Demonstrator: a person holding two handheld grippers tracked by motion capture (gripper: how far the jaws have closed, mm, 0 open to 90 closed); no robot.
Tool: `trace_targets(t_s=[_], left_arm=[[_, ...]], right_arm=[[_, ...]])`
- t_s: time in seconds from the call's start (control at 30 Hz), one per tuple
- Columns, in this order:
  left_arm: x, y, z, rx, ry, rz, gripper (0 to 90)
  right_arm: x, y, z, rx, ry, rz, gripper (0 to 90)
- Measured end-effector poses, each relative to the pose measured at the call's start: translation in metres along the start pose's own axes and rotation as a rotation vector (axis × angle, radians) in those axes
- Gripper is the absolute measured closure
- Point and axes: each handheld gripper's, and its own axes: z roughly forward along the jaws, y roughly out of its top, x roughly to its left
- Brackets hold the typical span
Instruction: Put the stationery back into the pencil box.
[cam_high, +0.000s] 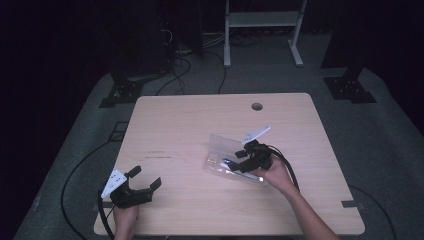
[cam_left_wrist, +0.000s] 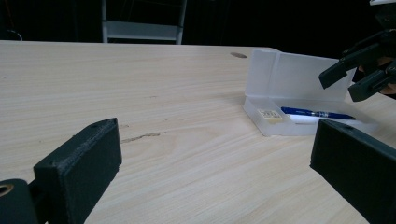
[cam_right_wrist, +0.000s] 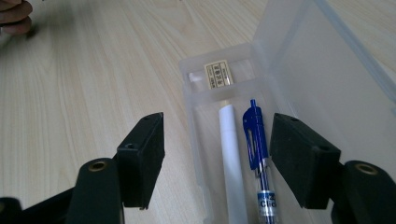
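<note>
- Translucent plastic forms the open case that lies on the wooden table, right of centre in the high view, with its lid standing up at the far side.
- We find three items in the case tray: a blue pen, a white stick lying parallel and just beside it, and a small pale block at the end of the tray.
- We hold the right gripper over the tray; its jaws stand spread, with the pen and the white stick below the gap, and the pads press on nothing.
- We hold the left gripper near the front left edge of the table, well apart from the case; its jaws are spread wide and hold nothing.
- We see bare wood between the two grippers and across the far half of the table, up to a round cable hole near the far edge.
- We note the case sits well inside the table edges on every side.
- We see printed marks on the label of the pale block and white lettering on the pen barrel; both are too small to read.
</note>
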Motion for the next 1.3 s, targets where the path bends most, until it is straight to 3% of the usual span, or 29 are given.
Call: trace_targets(t_s=[1.3], left_arm=[[0.001,-0.001,-0.003,-0.001,0.005,0.0,1.1]], right_arm=[[0.003,-0.028,-0.031,0.001,-0.011,0.008,33.5]])
